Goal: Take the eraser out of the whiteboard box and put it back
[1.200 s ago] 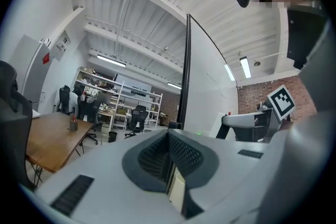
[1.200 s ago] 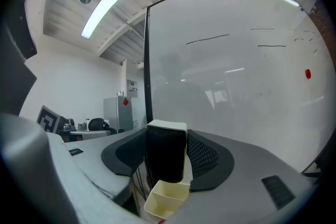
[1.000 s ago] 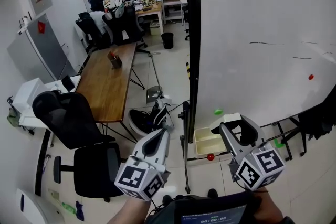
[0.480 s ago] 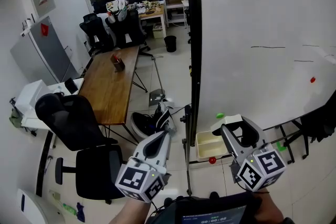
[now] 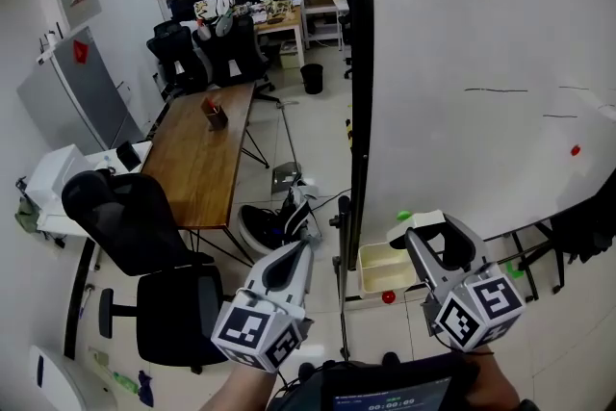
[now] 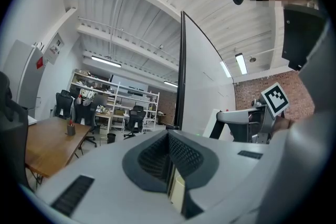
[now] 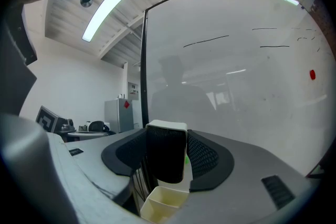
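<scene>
My right jaws [image 5: 424, 228] stand wide and are clamped on the eraser [image 7: 166, 155] — its black felt body fills the gap between the mesh pads, and its white back sticks up past them. So the eraser is out of the whiteboard box [image 5: 383, 265], which shows as an open, cream, empty tray directly beneath the eraser in the right gripper view and just beyond my jaw tips in the head view, at the foot of the whiteboard [image 5: 481, 34] beside its black frame post. Over the last second almost nothing has changed: the grip has not widened or narrowed, the eraser sits between the pads at the same angle, and both grippers hold the same places in the head view, which itself has only drifted slightly. I take that as a pause at the turning point of the job — the taking-out is done and the putting-back has not begun. How far the eraser hangs above the tray I cannot tell from these views. My left jaws [image 6: 169, 160] are closed pad to pad with nothing in them, held level off to the side and well away from the box. A small green dot [image 5: 403, 216] lies just beside the eraser in the head view.
</scene>
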The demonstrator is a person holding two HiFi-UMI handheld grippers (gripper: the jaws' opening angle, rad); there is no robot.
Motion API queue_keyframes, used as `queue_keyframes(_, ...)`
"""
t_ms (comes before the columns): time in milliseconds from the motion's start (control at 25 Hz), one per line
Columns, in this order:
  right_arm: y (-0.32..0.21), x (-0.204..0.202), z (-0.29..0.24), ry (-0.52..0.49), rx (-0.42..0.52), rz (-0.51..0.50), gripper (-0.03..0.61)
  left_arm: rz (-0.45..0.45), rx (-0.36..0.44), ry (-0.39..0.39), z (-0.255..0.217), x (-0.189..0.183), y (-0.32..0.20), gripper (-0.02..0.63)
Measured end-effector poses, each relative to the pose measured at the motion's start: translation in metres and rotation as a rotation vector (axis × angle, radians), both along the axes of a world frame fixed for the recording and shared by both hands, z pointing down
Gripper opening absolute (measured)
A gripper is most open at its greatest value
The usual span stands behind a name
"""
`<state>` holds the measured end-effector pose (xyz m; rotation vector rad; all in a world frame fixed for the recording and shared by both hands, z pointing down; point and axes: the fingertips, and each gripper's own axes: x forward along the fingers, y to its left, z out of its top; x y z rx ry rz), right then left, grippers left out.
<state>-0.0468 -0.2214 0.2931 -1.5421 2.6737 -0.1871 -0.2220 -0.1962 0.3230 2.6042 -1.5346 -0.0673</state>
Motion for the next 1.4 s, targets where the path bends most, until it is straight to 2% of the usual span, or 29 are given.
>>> queue_keyframes(120, -0.005, -0.002, 0.005, 0.004, -0.01, -0.003, 0.267, -0.007, -0.013, 0.026, 0.003, -0.002, -0.006, 0.02)
queue_keyframes(560, -0.027, -0.011, 0.026, 0.022, -0.05, -0.014, 0.267, -0.038, -0.039, 0.018, 0.018, -0.011, -0.03, 0.021)
queue_keyframes(1120, -0.041, -0.017, 0.069, 0.03, -0.114, -0.028, 0.267, -0.016, -0.098, 0.015, 0.049, -0.006, -0.046, 0.021)
queue_keyframes(1400, -0.047, -0.022, 0.101, 0.082, -0.137, -0.033, 0.267, -0.009, -0.131, 0.017, 0.066, -0.003, -0.047, 0.021)
